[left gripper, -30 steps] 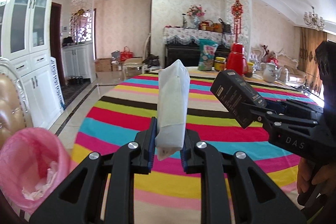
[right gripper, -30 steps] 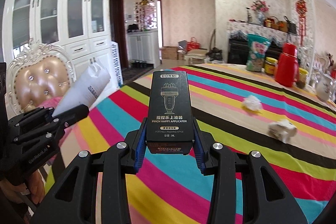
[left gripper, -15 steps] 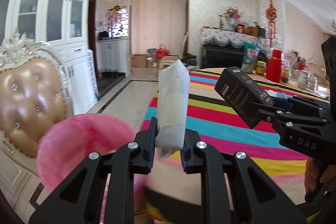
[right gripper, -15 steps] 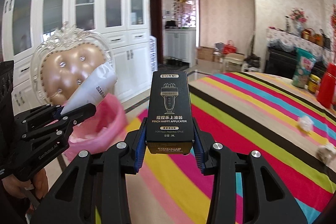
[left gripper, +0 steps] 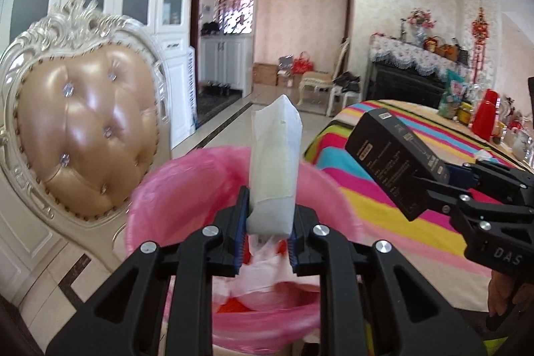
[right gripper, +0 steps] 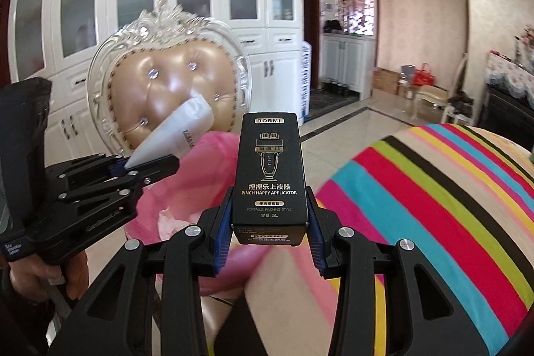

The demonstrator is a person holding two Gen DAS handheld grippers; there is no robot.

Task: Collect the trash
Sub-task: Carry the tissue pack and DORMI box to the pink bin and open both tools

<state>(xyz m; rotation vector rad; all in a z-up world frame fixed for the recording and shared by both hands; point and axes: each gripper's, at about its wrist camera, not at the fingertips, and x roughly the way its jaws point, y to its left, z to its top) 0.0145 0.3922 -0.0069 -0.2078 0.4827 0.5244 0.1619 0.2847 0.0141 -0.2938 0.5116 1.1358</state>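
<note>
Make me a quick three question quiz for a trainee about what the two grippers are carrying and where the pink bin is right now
1. True or false: the left gripper holds the black box.
2. What lies under the white packet? A) striped tablecloth B) pink-lined bin C) chair seat
3. Fill in: the brand name at the box's top is ____.

Key:
1. False; it is shut on the packet, and the right gripper holds the box.
2. B, the pink-lined bin.
3. DORMI.

I see my left gripper [left gripper: 267, 222] clamping a packet [left gripper: 273, 165] above the bin [left gripper: 160, 189]. To its right my right gripper [right gripper: 270, 222] grips a box [right gripper: 270, 175] over the table [right gripper: 450, 206] edge. A chair [left gripper: 83, 129] stands behind the bin, cabinets [right gripper: 167, 5] behind that.
</note>
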